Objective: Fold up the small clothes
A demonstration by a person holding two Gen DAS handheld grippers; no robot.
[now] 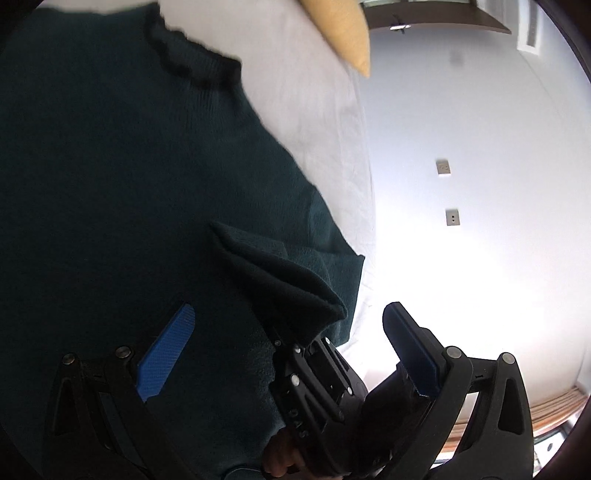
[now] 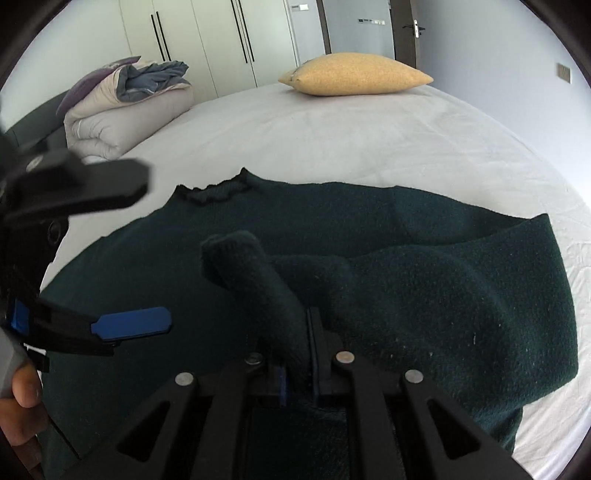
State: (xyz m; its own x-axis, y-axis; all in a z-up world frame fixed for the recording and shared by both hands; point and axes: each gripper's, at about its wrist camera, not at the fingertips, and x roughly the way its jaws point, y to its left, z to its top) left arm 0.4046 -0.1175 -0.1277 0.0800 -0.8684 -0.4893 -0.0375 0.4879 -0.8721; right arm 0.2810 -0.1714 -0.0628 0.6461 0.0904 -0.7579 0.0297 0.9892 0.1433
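A dark green knit sweater (image 2: 369, 236) lies spread on a white bed (image 2: 332, 140), collar (image 2: 216, 192) toward the far side. My right gripper (image 2: 299, 343) is shut on a sleeve end (image 2: 251, 273) and holds it over the sweater's body. In the left wrist view the sweater (image 1: 110, 166) fills the left, and the right gripper (image 1: 291, 339) with the pinched sleeve (image 1: 280, 280) sits between my left fingers. My left gripper (image 1: 291, 332) is open and empty, its blue pads wide apart; it shows at the left of the right wrist view (image 2: 144, 258).
A yellow pillow (image 2: 354, 74) lies at the far end of the bed; it also shows in the left wrist view (image 1: 343, 29). A folded duvet (image 2: 122, 107) sits at the far left. White wardrobes (image 2: 207, 40) and a door stand behind. A wall with sockets (image 1: 452, 218) runs beside the bed.
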